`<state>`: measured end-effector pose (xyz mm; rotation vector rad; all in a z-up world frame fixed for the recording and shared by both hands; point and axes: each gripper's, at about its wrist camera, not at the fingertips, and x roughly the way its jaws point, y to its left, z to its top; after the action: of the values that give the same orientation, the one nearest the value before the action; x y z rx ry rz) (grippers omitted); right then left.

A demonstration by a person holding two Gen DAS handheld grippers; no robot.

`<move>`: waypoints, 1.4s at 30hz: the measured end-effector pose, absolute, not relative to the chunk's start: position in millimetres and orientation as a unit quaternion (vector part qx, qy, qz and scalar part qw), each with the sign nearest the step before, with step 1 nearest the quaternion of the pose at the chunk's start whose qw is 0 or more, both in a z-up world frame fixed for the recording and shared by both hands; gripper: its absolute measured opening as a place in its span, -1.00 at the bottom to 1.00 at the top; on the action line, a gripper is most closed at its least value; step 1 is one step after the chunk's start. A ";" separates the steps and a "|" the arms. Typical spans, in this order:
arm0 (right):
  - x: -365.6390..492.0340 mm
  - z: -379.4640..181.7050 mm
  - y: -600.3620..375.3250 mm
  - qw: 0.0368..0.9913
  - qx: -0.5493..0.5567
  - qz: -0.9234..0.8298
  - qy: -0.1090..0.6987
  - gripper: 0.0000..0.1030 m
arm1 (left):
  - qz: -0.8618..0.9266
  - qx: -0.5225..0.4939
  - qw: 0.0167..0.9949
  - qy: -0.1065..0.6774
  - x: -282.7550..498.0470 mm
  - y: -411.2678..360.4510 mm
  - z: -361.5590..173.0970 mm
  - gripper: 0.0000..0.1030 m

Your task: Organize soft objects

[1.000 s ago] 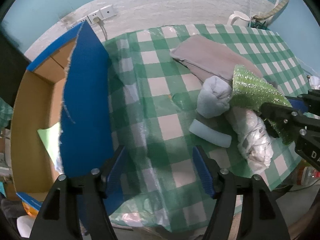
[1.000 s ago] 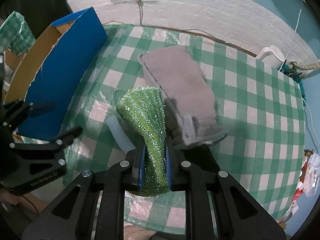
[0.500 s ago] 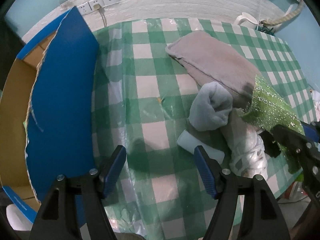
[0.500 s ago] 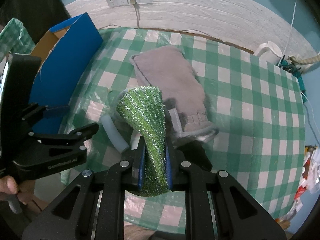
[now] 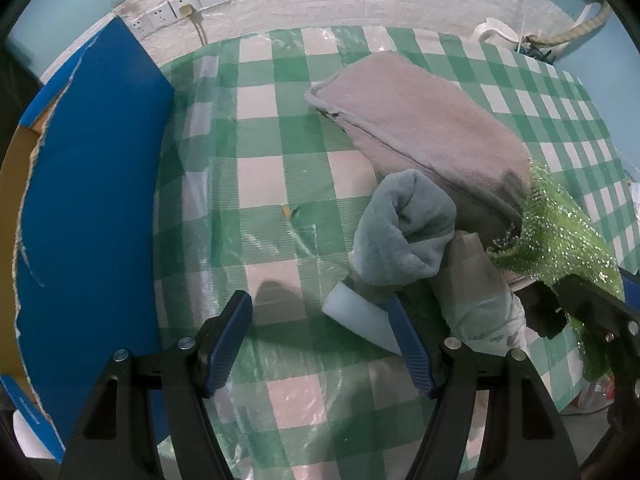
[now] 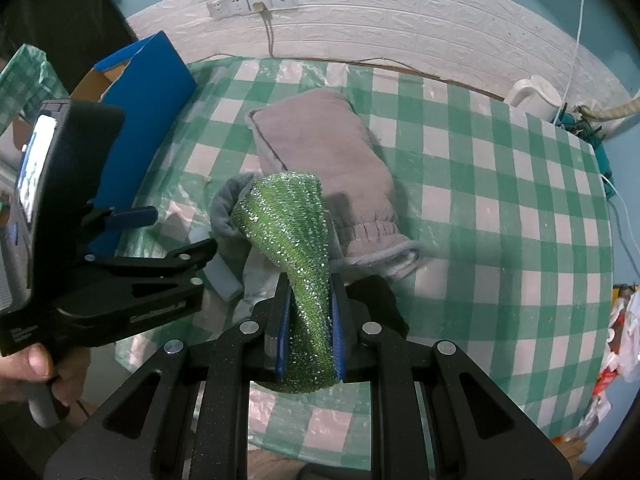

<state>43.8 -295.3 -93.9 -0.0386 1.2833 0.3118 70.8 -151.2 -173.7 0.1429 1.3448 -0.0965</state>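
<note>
Fingers [image 6: 335,332] of the right gripper [image 6: 308,332] are clamped narrow on a green glittery scouring cloth [image 6: 292,236], which stands up from the pads and flops forward over the pile of soft things. The left gripper [image 5: 320,336] is spread wide and empty, low over the green checked tablecloth [image 5: 280,128].

Take the white foam block [image 5: 356,314] as the landmark. It lies flat on the cloth with its long axis running diagonally, one end tucked against the inner face of the left gripper's right-hand pad [image 5: 408,344], the rest inside the open gap. Just behind it sits a rolled grey-blue fleece cloth [image 5: 404,232]; to the right of that, a pale crumpled cloth [image 5: 480,300], whose exact outline is hard to make out under the gripper bodies. Further back from the block lies the large mauve plush mitt [image 5: 416,128], its cuff toward the right gripper. Well to the left of the block stands the blue cardboard box [image 5: 88,200], its flap raised.

The left gripper looks far nearer the block than the right, which is already loaded. Because the block lies slantwise across the gap, not square to it, closing cleanly would likely need a small shift right and a slight twist, so the pads meet its long sides.
</note>
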 end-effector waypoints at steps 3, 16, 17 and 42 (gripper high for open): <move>43.8 -94.8 -295.8 0.789 -0.018 0.147 0.596 -0.69 | -0.044 0.067 0.775 0.627 76.2 -157.2 -179.3 0.40; 43.6 -98.0 -297.1 0.787 -0.017 0.151 0.597 -0.69 | -0.058 0.093 0.781 0.615 62.3 -175.7 -184.2 0.22; 43.7 -98.3 -296.9 0.787 -0.017 0.151 0.598 -0.69 | -0.066 0.091 0.780 0.615 61.0 -177.1 -183.8 0.11; 44.8 -97.3 -293.2 0.788 -0.018 0.149 0.597 -0.69 | -0.097 0.049 0.809 0.577 37.8 -152.3 -147.5 -0.87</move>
<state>44.8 -293.2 -97.3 -0.0393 1.2868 0.3200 37.8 -152.3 -147.5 0.1052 1.2342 -0.2079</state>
